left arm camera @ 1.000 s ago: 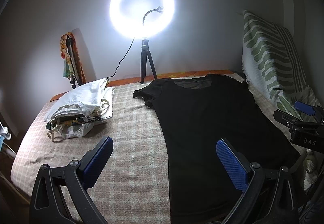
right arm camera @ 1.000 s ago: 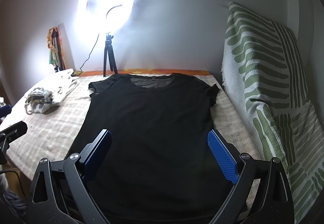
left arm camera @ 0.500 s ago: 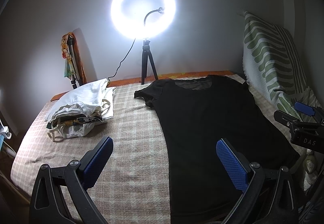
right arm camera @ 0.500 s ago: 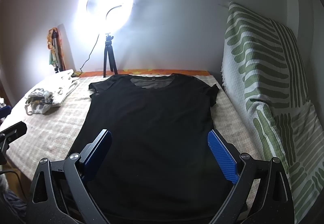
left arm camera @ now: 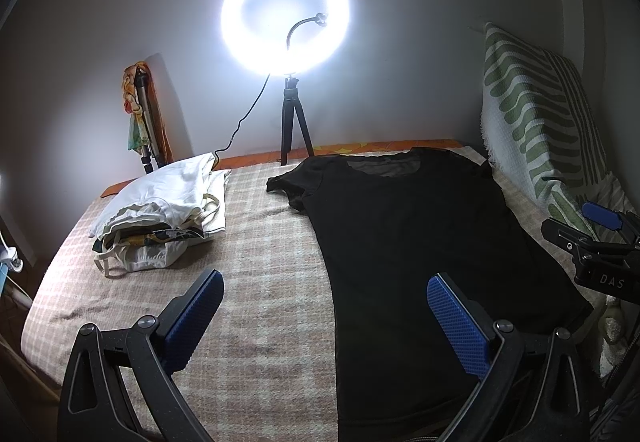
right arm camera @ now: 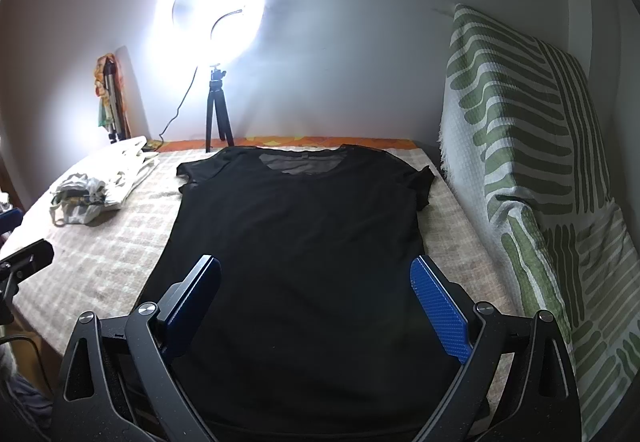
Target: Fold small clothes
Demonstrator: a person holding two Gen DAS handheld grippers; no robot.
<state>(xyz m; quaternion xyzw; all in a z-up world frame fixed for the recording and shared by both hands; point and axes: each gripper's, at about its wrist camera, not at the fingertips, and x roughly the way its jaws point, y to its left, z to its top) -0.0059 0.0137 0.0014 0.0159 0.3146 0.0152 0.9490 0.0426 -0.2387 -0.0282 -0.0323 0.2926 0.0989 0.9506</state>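
Note:
A black short-sleeved T-shirt [left arm camera: 412,238] [right arm camera: 304,226] lies spread flat on the checked bed cover [left arm camera: 256,242] [right arm camera: 104,250], neck toward the far wall. My left gripper [left arm camera: 326,306] hovers open above the shirt's near left edge, holding nothing. Over the shirt's near hem my right gripper [right arm camera: 316,294] also stands open and empty. The right gripper's body shows at the right edge of the left wrist view, and the left gripper's tip at the left edge of the right wrist view.
A pile of folded pale clothes [left arm camera: 160,210] [right arm camera: 100,182] rests at the bed's far left. A lit ring light on a small tripod [left arm camera: 294,130] [right arm camera: 218,110] stands at the back edge. A green-patterned cushion [left arm camera: 540,130] [right arm camera: 528,162] leans along the right side.
Both views have shifted very slightly; the shirt, the pile and both open grippers stay as they were.

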